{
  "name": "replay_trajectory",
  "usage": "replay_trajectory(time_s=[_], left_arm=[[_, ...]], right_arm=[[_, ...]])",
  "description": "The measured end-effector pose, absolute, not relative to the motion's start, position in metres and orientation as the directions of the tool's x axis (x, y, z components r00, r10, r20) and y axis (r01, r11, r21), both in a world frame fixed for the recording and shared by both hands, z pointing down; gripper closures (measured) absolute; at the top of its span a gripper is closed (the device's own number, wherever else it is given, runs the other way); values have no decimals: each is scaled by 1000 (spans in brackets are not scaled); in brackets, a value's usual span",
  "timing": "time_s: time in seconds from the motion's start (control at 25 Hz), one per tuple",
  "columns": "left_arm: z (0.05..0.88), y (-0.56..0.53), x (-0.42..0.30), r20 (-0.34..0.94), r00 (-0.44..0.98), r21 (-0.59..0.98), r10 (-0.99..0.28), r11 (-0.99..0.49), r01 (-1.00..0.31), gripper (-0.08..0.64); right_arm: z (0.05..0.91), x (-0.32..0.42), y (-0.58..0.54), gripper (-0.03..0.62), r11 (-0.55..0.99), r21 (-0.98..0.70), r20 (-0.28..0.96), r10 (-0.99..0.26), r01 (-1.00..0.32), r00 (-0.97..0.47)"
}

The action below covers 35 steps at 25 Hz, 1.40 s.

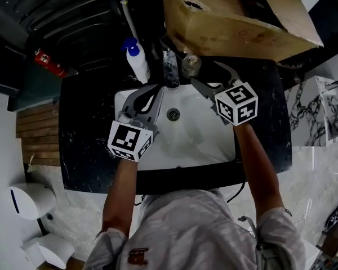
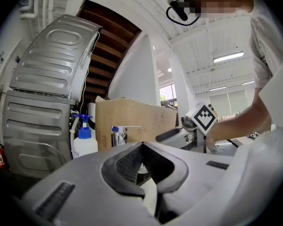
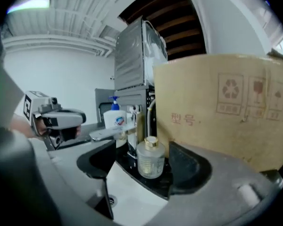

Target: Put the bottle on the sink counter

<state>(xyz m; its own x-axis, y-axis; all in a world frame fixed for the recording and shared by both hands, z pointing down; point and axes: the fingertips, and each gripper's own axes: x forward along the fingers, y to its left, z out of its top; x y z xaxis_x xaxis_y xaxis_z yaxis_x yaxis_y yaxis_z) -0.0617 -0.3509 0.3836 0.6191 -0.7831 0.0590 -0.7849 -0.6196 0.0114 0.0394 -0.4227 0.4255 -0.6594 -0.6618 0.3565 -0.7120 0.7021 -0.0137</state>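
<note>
**A:** What is made out of the bottle in the head view?

**B:** The bottle (image 1: 190,66) is seen from straight above, so only its round top is shown. It is placed on the dark bench (image 1: 84,145), on the strip behind the white basin (image 1: 197,145). It stands just beside the faucet (image 1: 170,66), on the person's right of it. The right claw (image 1: 205,73) is spread wide close by, and contact cannot be judged from this view. The left claw (image 1: 156,90) is held over the basin on the faucet's other side.

**A:** And in the left gripper view?

**B:** The left claw (image 2: 142,145) is seen with its tips pressed together and nothing gripped. Past it, the faucet (image 2: 119,134) is seen in front of a cardboard box (image 2: 132,119). A blue-topped soap dispenser (image 2: 84,142) is set to the faucet's left. The bottle itself is not made out here.

**A:** How is the bottle shown in the right gripper view?

**B:** The bottle (image 3: 150,160) is shown as small and squat, with a round body of frosted, faintly ribbed glass and a gold cap. It is stood upright, its long axis vertical and the cap pointed up. It is placed on the bench edge just right of the faucet (image 3: 132,128). It is framed between the wide-spread jaws of the right claw (image 3: 139,166), and neither jaw is laid against it. The cardboard box (image 3: 226,107) is seen behind it, and the soap dispenser (image 3: 115,117) beyond the faucet.
</note>
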Motion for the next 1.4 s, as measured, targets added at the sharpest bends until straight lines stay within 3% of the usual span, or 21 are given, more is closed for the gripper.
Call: replay_trajectory(time_s=[0.28, 0.6, 0.76, 1.4], left_arm=[[349, -329, -48, -14, 644, 30, -765, -644, -764, 560], [301, -298, -40, -108, 672, 19, -733, -677, -735, 560], [293, -289, -34, -137, 682, 27, -719, -691, -723, 559], [286, -280, -19, -146, 713, -9, -686, -720, -694, 560]], right_arm=[[352, 15, -356, 268, 785, -59, 94, -611, -617, -786], [301, 12, -312, 502, 781, -47, -77, -624, -623, -777], [293, 17, -303, 585, 767, -39, -128, -639, -640, -758], [284, 14, -279, 592, 778, 26, -159, -617, -628, -771]])
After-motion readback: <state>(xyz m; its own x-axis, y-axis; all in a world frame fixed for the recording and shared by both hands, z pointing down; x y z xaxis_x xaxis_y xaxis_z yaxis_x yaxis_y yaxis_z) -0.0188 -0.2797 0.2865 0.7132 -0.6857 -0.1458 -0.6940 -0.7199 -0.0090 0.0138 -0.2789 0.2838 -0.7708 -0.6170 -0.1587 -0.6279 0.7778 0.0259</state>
